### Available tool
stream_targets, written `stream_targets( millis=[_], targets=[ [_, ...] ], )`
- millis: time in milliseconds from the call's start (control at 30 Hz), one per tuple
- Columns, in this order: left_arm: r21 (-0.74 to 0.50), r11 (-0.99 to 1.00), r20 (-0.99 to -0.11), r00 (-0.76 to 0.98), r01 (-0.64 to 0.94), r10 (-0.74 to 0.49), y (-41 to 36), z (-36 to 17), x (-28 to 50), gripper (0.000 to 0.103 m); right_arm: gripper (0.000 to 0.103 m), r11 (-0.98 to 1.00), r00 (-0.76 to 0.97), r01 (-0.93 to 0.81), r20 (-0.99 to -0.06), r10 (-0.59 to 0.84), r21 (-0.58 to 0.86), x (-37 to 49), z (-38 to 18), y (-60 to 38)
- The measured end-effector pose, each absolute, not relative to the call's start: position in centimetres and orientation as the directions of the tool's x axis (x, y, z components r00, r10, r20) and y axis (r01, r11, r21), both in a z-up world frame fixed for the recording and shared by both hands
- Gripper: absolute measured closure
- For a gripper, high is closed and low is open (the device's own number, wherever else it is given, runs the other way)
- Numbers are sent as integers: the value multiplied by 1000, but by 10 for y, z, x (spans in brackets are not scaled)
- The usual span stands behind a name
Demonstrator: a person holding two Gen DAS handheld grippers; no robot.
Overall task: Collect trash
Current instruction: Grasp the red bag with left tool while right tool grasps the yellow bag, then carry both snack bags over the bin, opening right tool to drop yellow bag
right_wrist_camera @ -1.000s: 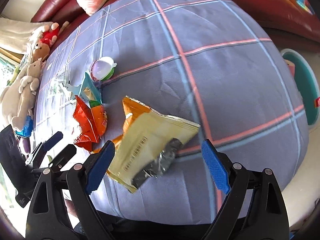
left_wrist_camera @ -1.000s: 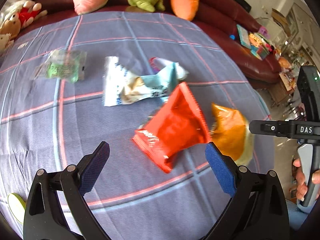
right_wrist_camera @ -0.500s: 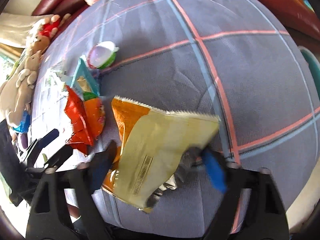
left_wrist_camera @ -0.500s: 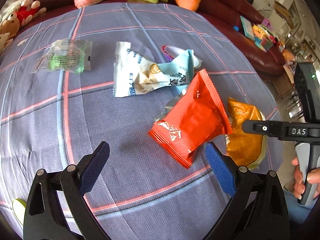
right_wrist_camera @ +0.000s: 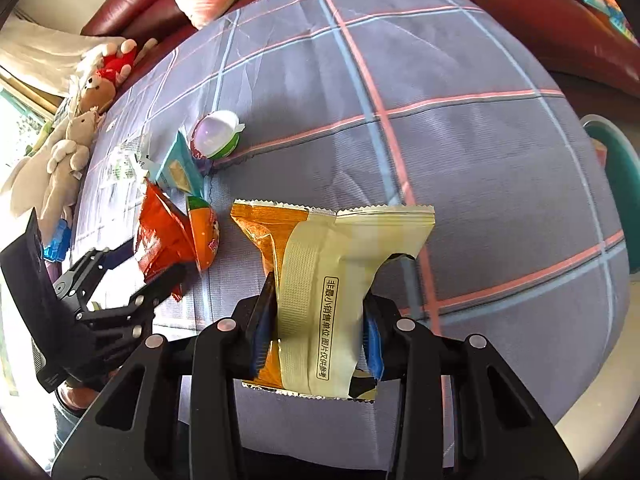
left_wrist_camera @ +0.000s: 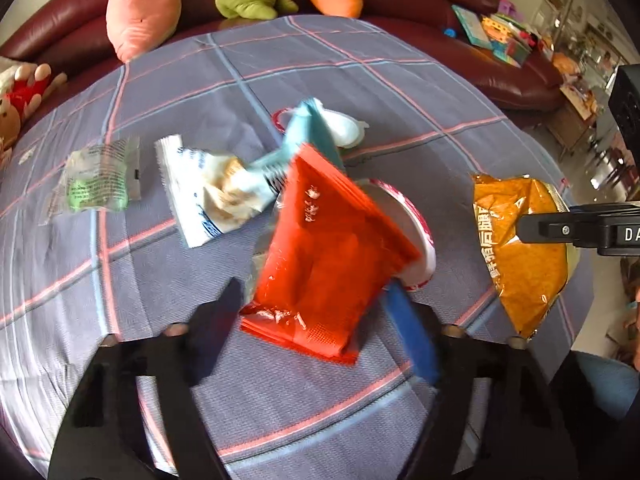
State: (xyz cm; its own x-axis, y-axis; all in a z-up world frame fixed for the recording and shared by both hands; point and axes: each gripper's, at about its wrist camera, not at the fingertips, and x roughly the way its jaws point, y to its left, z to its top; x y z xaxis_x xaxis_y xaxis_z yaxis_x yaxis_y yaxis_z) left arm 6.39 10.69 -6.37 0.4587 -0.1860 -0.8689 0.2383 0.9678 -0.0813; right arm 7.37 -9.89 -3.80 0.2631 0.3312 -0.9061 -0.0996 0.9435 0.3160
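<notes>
A red snack packet [left_wrist_camera: 320,264] lies on the checked tablecloth [left_wrist_camera: 360,80], propped on a foil-lidded cup [left_wrist_camera: 416,240]. My left gripper [left_wrist_camera: 316,320] is blurred and its jaws are closing, with the packet's near end between them; I see no pad pressing on it. It also shows in the right wrist view as the left gripper [right_wrist_camera: 140,268], straddling the red packet [right_wrist_camera: 160,236]. My right gripper [right_wrist_camera: 316,336] is closing too, and its pads pinch the orange and cream snack bag [right_wrist_camera: 348,240]. From the left, that bag [left_wrist_camera: 520,248] hangs under a right finger [left_wrist_camera: 560,230].
A white and teal wrapper [left_wrist_camera: 224,196], a clear green packet [left_wrist_camera: 96,184] and a jelly cup [right_wrist_camera: 216,136] lie farther back. Plush toys [left_wrist_camera: 140,4] sit on the red sofa [left_wrist_camera: 500,72]. A teal bin [right_wrist_camera: 616,184] stands beyond the table's right edge.
Both pairs of jaws have narrowed. The right pads closed on the orange bag and squeezed it upright. The left gripper moved forward until the red packet sat between its fingers.
</notes>
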Motion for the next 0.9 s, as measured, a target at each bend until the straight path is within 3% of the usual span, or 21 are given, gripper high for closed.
stream_targets(
  millis=[33,167,500,900],
  targets=[
    [-83,968,-871,456,236,-186,106,-65,64,51,67,944,268,-97,-905,330,316,73,-38,-100],
    [-88,974,-868,464,211,-179,106,-64,61,55,67,945,282,-92,-902,326,313,71,-37,-105],
    [-174,974,-836,501,143,-223,114,-30,42,56,67,938,327,-87,-880,344,335,63,-26,-124],
    [-186,955,-811,514,230,-281,50,-1,55,56,67,927,409,-24,-842,351,374,54,-11,-179]
  ],
)
